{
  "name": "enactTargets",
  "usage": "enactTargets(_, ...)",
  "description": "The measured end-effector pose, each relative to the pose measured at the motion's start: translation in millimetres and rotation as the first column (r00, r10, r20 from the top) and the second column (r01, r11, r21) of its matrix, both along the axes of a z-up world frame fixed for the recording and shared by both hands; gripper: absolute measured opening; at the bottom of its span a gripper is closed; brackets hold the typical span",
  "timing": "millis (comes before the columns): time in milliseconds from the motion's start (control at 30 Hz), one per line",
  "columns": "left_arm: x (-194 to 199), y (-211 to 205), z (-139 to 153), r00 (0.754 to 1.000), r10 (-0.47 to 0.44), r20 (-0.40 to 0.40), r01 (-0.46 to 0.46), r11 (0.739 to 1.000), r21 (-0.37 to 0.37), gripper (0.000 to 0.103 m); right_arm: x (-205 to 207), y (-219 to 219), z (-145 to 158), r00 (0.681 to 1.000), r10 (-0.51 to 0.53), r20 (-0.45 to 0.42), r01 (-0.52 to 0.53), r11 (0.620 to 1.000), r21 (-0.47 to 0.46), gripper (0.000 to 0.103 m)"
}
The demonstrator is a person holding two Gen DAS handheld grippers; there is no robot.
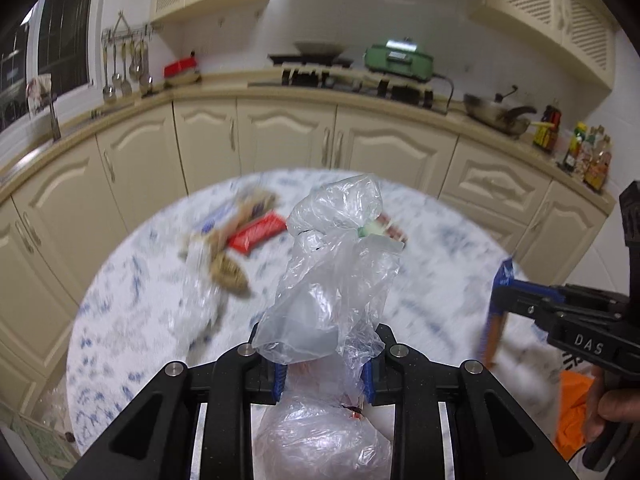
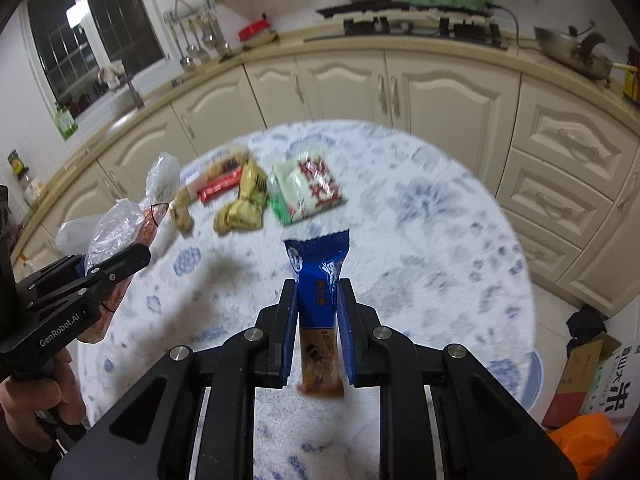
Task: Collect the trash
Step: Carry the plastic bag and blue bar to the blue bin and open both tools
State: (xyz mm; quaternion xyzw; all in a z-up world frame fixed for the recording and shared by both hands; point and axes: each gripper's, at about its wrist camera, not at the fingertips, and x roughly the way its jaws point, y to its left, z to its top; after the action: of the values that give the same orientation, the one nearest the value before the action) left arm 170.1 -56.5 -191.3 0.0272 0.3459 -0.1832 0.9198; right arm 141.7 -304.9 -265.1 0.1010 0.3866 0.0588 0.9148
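So the clear plastic bag (image 1: 328, 264) is pinched in the left gripper (image 1: 323, 376), held up over the round table (image 2: 440, 240). The right gripper (image 2: 318, 320) is clamped on a blue snack wrapper (image 2: 318, 276). More wrappers (image 2: 256, 188) lie grouped toward the table's far side.

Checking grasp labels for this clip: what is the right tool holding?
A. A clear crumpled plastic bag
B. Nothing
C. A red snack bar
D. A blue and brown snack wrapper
D: in the right wrist view the right tool is shut on the blue and brown snack wrapper, lifted off the round blue-patterned white table, while the clear crumpled plastic bag sits in the left tool.
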Motion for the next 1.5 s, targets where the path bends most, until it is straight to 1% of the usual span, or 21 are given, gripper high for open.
enactTargets(133,-12,-17,24,0.998,-0.030,0.054,0.031,0.999,-0.014,0.024,-14,-16,18,0.999,-0.027,0.048,0.026,1.000,0.013,0.019)
enactTargets(267,-27,-36,38,0.993,-0.074,0.094,0.076,0.997,-0.025,0.024,-27,-37,31,0.995,-0.059,0.084,0.057,0.998,0.026,0.019)
enactTargets(467,-45,-64,48,0.981,-0.145,0.127,0.150,0.988,-0.027,0.024,-45,-63,45,0.987,-0.103,0.126,0.100,0.995,0.031,0.019)
enactTargets(667,-49,-105,56,0.961,-0.233,0.149,0.240,0.970,-0.035,0.024,-75,-99,62,0.969,-0.178,0.173,0.175,0.984,0.031,0.019)
enactTargets(867,-48,-148,56,0.931,-0.328,0.161,0.338,0.940,-0.037,0.024,-107,-142,79,0.940,-0.263,0.216,0.264,0.964,0.021,0.019)
enactTargets(1000,-42,-189,53,0.905,-0.400,0.146,0.409,0.911,-0.044,0.024,-130,-175,87,0.915,-0.329,0.235,0.337,0.942,0.008,0.019)
enactTargets(1167,-28,-237,42,0.870,-0.482,0.101,0.489,0.870,-0.058,0.024,-149,-216,78,0.884,-0.416,0.212,0.425,0.905,-0.001,0.019)
enactTargets(1300,-6,-279,29,0.844,-0.534,0.044,0.536,0.841,-0.068,0.024,-156,-249,58,0.868,-0.468,0.168,0.475,0.880,0.000,0.019)
enactTargets(1367,6,-303,18,0.831,-0.556,0.005,0.555,0.830,-0.064,0.024,-157,-264,44,0.862,-0.488,0.137,0.491,0.871,0.012,0.019)
enactTargets(1500,29,-345,-10,0.804,-0.587,-0.097,0.584,0.809,-0.063,0.024,-152,-292,9,0.855,-0.516,0.060,0.515,0.857,0.026,0.019)
